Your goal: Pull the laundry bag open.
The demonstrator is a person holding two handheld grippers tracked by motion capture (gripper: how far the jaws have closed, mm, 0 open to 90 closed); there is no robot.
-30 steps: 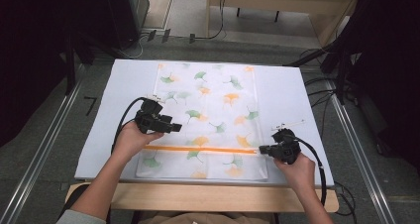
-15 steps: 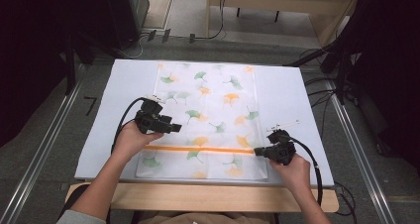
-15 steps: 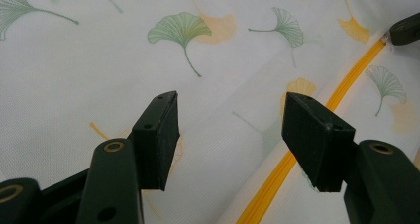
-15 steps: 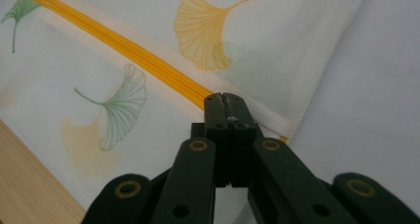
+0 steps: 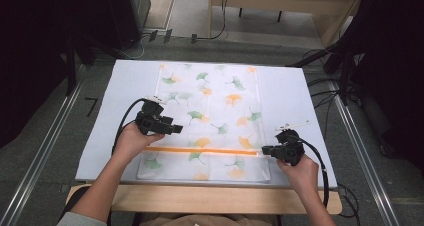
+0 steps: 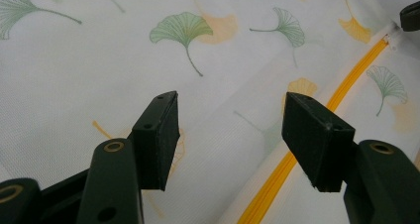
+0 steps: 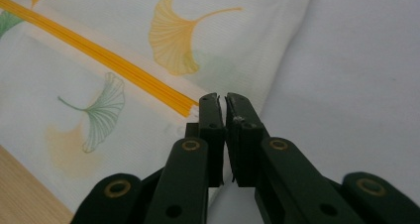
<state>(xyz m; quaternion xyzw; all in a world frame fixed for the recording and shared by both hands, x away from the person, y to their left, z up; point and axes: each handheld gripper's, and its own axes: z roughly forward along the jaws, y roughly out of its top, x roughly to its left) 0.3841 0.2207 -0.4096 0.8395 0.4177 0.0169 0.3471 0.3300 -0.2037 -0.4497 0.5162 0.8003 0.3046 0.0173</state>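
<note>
table (image 5: 105,111) white, holds all | ginkgo-print zip bag (image 5: 220,111) flat at centre, zipper (image 5: 200,150) across near end | left gripper (image 5: 172,130) released, jaws wide above bag (image 6: 74,75) | right gripper (image 7: 222,110) at zipper's right end, jaws just been opening, barely parted, grip on slider unclear | tip: left pins bag, right pulls level along track

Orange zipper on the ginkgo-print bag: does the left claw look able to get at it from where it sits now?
Probably yes. The left claw hovers open just above the ginkgo-print bag, and the orange zipper runs right under its jaws with nothing lying between. The right claw sits far off at the zipper's other end.
</note>
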